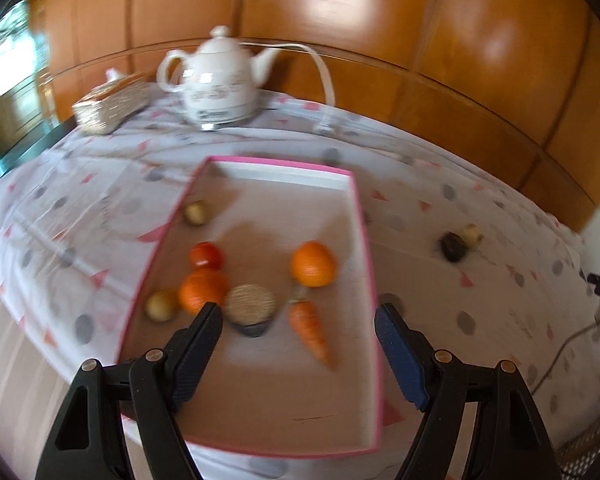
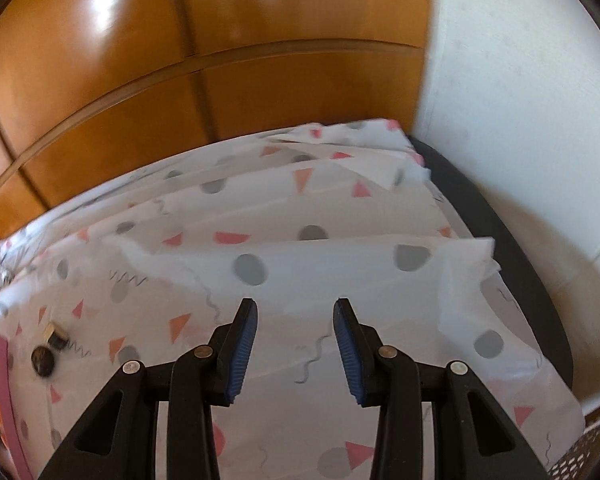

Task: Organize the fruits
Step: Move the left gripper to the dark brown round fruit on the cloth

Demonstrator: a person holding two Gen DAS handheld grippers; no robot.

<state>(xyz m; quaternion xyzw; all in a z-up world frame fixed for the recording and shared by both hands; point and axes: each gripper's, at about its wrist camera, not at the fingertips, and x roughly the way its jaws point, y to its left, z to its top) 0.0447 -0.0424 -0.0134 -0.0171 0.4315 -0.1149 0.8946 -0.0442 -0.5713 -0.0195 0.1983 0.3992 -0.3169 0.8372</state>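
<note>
Left gripper (image 1: 298, 312), fingers wide and empty, hangs over the tray (image 1: 364, 240); loose pieces (image 2: 44, 358) lie lower left of the narrower, empty right gripper (image 2: 296, 306).

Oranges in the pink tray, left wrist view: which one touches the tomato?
The left orange, against the tomato near the tray wall. The other orange sits alone, right of centre.
</note>
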